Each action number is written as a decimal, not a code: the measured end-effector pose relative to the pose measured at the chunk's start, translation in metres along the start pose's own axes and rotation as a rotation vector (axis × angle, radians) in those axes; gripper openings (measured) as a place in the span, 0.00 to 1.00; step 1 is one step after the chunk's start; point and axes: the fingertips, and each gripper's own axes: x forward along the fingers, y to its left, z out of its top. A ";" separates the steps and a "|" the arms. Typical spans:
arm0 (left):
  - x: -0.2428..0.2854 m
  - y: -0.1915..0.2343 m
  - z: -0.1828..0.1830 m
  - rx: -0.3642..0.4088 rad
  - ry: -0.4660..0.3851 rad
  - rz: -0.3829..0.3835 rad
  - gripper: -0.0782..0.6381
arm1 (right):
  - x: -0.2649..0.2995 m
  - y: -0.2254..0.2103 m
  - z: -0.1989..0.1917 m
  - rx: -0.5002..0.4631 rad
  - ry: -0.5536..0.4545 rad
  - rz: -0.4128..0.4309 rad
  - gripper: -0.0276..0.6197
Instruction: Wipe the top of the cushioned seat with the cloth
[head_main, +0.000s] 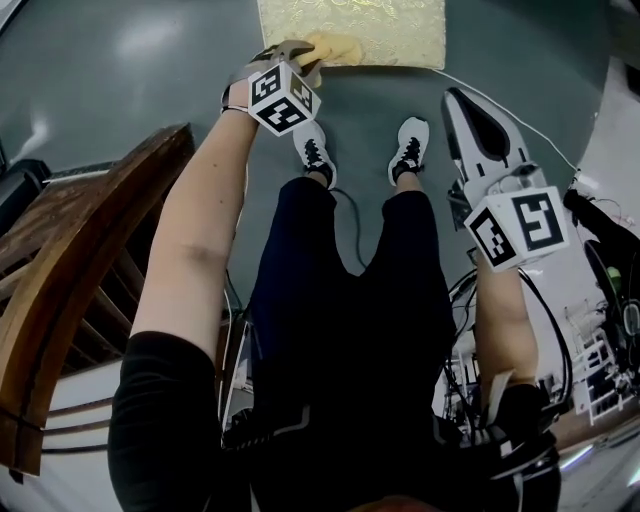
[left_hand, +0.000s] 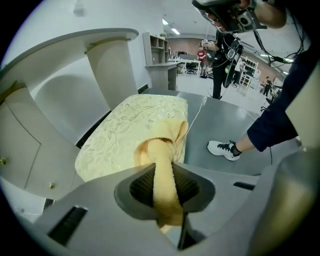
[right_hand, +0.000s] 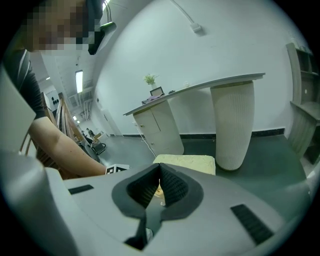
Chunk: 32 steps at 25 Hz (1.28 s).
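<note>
The cushioned seat (head_main: 385, 30) has a pale yellow patterned top and lies on the floor at the top of the head view. My left gripper (head_main: 298, 52) is at its near left corner, shut on the yellow cloth (head_main: 336, 46). In the left gripper view the cloth (left_hand: 162, 150) runs out from between the jaws onto the near end of the seat (left_hand: 130, 132). My right gripper (head_main: 478, 125) hangs over the floor to the right, apart from the seat, shut on nothing. In the right gripper view the seat (right_hand: 187, 161) shows beyond the right gripper (right_hand: 159, 186).
A brown wooden chair (head_main: 90, 260) stands close on the left. The person's shoes (head_main: 410, 148) are just short of the seat. A thin white cable (head_main: 510, 112) crosses the floor. A white counter on a pillar (right_hand: 232, 125) stands behind the seat. Cables and gear (head_main: 600, 330) crowd the right.
</note>
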 end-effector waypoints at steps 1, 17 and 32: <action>-0.005 0.002 -0.010 0.003 0.001 0.009 0.21 | 0.003 0.006 0.000 -0.005 0.002 0.003 0.05; -0.129 0.029 -0.132 -0.232 0.139 0.231 0.21 | -0.010 0.090 0.048 -0.091 -0.034 0.049 0.05; -0.304 0.008 0.012 -0.661 -0.378 0.301 0.21 | -0.121 0.128 0.141 -0.145 -0.143 0.053 0.05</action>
